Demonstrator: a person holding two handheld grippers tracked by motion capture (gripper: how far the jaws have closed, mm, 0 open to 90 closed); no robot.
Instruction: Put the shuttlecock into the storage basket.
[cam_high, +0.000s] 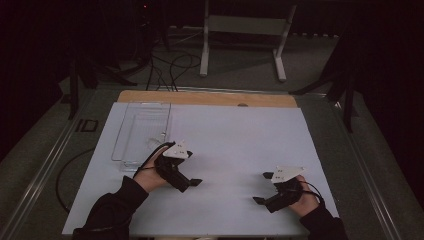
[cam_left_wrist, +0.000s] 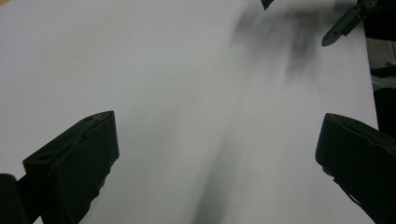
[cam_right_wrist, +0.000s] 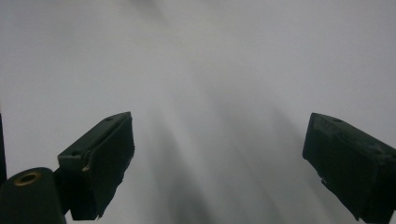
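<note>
While wide open, left tongs (cam_high: 192, 172) (empty), right tongs (cam_high: 261, 188) — over white sheet (cam_high: 235, 135).

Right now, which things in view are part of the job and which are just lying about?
Part of the job:
- left gripper, open, holding nothing
- right gripper, open, holding nothing
- clear plastic tray, nearest the left gripper, looks empty
- white table sheet

Lying about:
- white metal stand on the floor behind the table
- black floor cables

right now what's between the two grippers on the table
Nothing: in the high view only bare white sheet lies between the left gripper and the right gripper. The clear tray sits off beyond the left one.
</note>
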